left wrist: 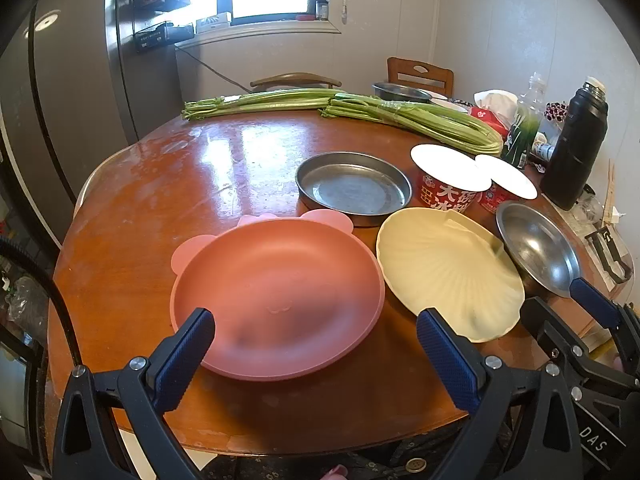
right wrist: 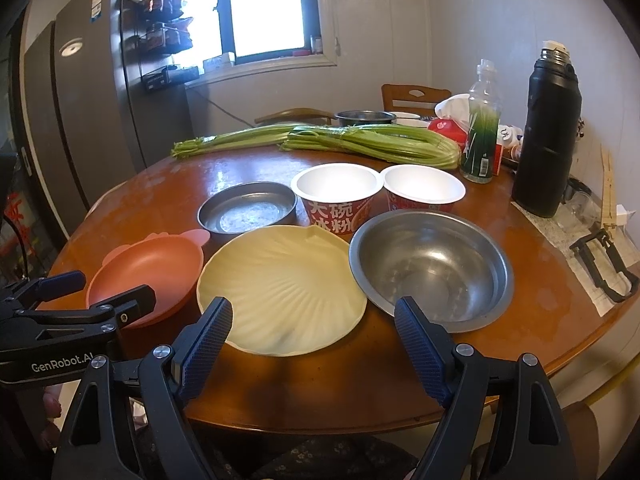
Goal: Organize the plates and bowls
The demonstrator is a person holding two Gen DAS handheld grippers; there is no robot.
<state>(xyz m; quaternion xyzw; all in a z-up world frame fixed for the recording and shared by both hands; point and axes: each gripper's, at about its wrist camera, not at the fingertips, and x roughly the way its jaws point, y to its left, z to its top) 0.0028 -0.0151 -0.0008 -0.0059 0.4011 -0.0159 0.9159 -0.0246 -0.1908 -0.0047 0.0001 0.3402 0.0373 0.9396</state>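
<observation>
Two grippers, left gripper [left wrist: 316,344] and right gripper [right wrist: 312,342], hover wide and empty at the round wooden table's [left wrist: 160,184] near edge. Nothing's stacked yet: pink eared plastic plate [left wrist: 280,296], cream shell-shaped plate [right wrist: 280,288], steel bowl [right wrist: 432,268] sit there. Next, probably pinching a rim.

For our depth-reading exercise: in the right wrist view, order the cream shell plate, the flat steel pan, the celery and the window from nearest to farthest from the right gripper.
1. Cream shell plate, just ahead of the right gripper.
2. Flat steel pan, behind the plate, slightly left.
3. Celery, across the table's far side.
4. Window, on the back wall.
</observation>
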